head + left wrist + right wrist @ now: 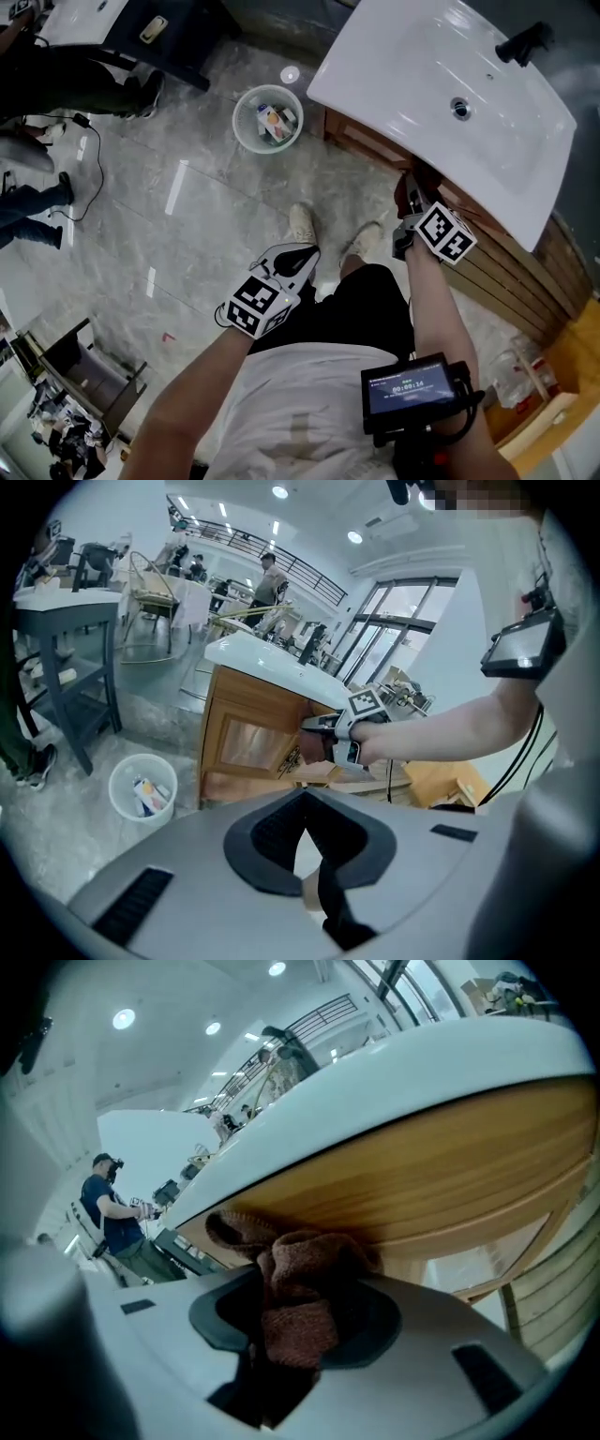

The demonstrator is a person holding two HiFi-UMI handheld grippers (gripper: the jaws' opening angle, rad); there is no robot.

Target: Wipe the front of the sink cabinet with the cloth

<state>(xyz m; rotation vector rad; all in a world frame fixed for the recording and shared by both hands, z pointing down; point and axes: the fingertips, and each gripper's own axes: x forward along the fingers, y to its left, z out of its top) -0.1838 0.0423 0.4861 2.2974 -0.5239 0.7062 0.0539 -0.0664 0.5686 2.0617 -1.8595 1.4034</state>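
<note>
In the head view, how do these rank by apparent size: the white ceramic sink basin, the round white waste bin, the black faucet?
1. white ceramic sink basin
2. round white waste bin, though it stands farther away, on the floor
3. black faucet

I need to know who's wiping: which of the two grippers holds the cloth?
The right gripper: its jaws are shut on the brown cloth, by the wooden cabinet front. The left gripper has its jaws together with nothing between them.

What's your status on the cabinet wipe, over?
Right tool shut on the cloth; left tool shut, empty, off the cabinet. Cloth up against the cabinet front, just under the sink rim. Nothing blocking; wastebasket stands aside.
</note>
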